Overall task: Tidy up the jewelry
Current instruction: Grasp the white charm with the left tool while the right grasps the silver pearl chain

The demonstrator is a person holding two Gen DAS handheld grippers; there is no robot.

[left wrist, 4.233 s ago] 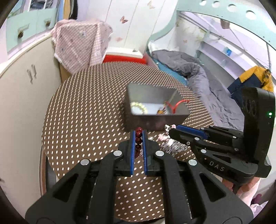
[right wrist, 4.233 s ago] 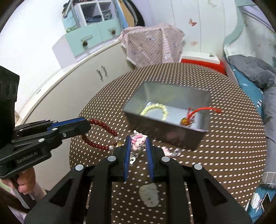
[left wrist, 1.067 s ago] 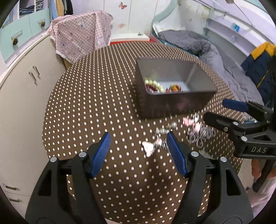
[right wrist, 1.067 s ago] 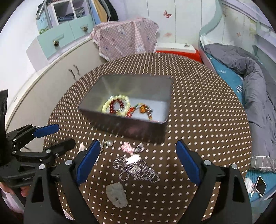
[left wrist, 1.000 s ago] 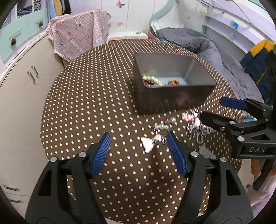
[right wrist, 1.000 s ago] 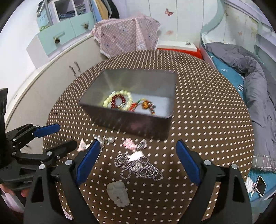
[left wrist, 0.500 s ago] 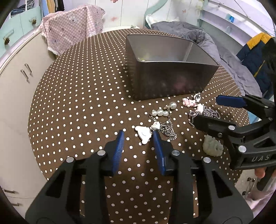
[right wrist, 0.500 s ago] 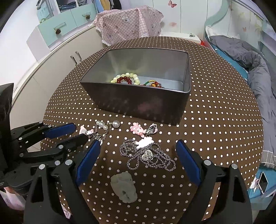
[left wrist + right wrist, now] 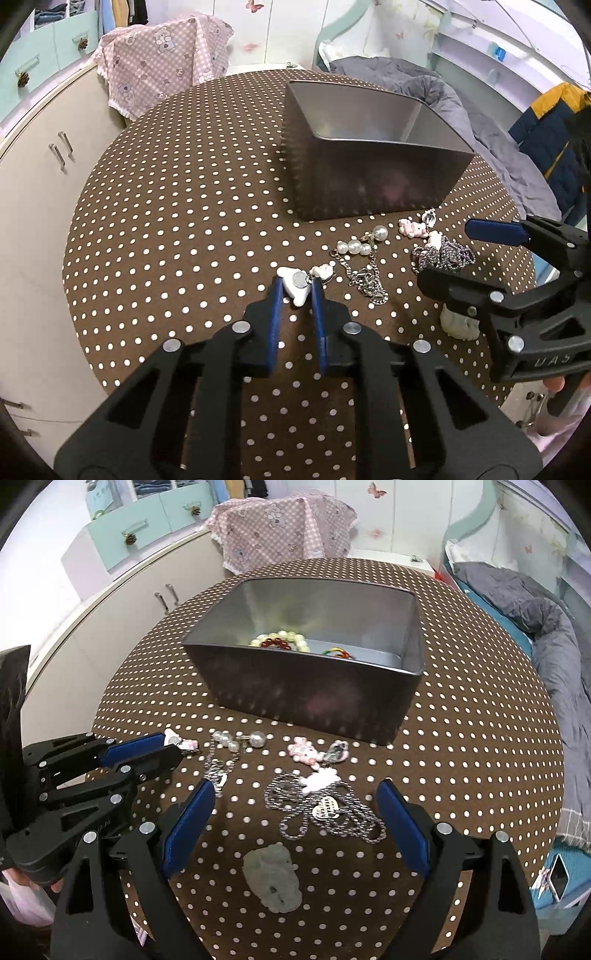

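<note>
Left wrist view: the left claw [image 9: 297, 291], jaws just closing, pinches a white charm [image 9: 295, 286] on the dotted worktop [image 9: 177, 229], near the tin [image 9: 369, 184].

Right wrist view: the right claw [image 9: 295, 808] stands wide open over a chain [image 9: 325, 812] before the tin, holding nothing.

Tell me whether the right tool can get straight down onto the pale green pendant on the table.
Probably yes. The right tool stands open, and the pale green pendant lies apart from the dark chain with nothing over it. It sits slightly short of the fingertips, so the tool would have to draw back a little.
</note>
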